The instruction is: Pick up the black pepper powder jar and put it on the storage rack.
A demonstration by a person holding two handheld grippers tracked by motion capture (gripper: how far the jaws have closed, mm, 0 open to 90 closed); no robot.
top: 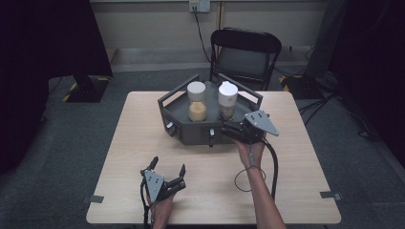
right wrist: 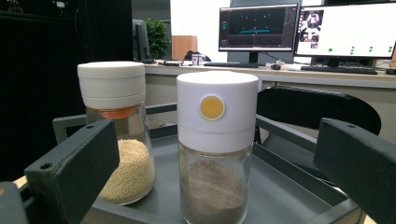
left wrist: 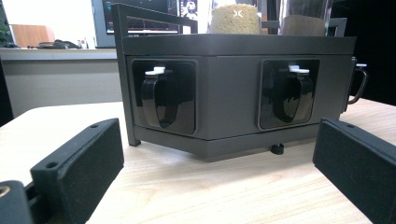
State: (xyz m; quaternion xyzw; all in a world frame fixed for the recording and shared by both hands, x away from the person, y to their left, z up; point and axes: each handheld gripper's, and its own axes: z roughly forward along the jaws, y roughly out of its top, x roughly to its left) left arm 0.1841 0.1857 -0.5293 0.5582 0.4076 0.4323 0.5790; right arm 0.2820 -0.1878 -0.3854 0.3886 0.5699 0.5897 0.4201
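A dark grey six-sided tray (top: 184,125) stands at the middle back of the wooden table (top: 143,143). Two white-lidded glass jars stand in it. One holds yellow grains (top: 197,101) (right wrist: 116,135); the other holds brown powder (top: 227,100) (right wrist: 215,149) and has a yellow dot on its lid. My right gripper (top: 232,130) (right wrist: 215,154) is at the tray's front right rim, open, with the brown jar ahead between its jaws and untouched. My left gripper (top: 168,164) (left wrist: 219,177) rests low near the table's front, open, facing the tray's front wall (left wrist: 229,98) with its two recessed black latches.
A black chair (top: 246,55) stands behind the table's far edge. Desks with lit monitors (right wrist: 345,30) lie beyond it. A cable (top: 273,164) trails from the right gripper across the table. Bare wood stretches to the left and right of the tray.
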